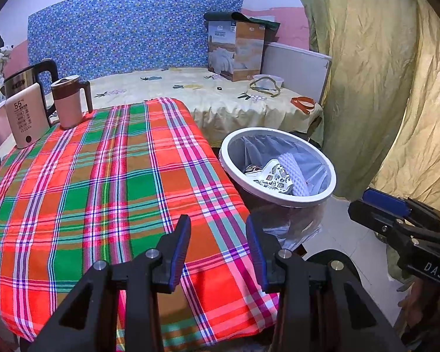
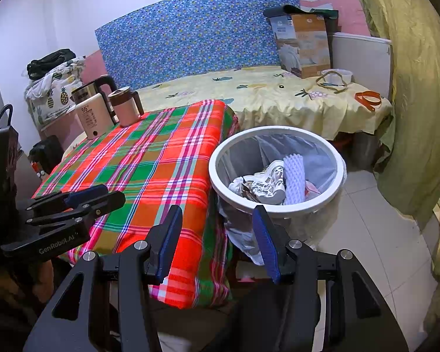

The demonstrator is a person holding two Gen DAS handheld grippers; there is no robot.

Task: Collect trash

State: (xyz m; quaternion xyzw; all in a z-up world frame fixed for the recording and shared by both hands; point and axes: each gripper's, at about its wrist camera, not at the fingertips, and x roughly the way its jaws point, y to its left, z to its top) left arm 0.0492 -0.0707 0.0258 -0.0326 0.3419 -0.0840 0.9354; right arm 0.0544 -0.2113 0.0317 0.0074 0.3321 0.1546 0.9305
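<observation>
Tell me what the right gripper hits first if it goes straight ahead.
Probably the trash bin, at its white near rim; the right gripper is open and empty, fingers aimed there. Depth is uncertain.

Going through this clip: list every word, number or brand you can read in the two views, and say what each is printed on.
"55": large figure on the cream warmer; the small lines beneath it are too fine to read.
"WOOL QUILT": on the quilt box; its other print is blurred.
"DAS": on the body of the right tongs.
"GenRobot.AI": on the body of the left tongs.
The kettle badge is unreadable.
</observation>
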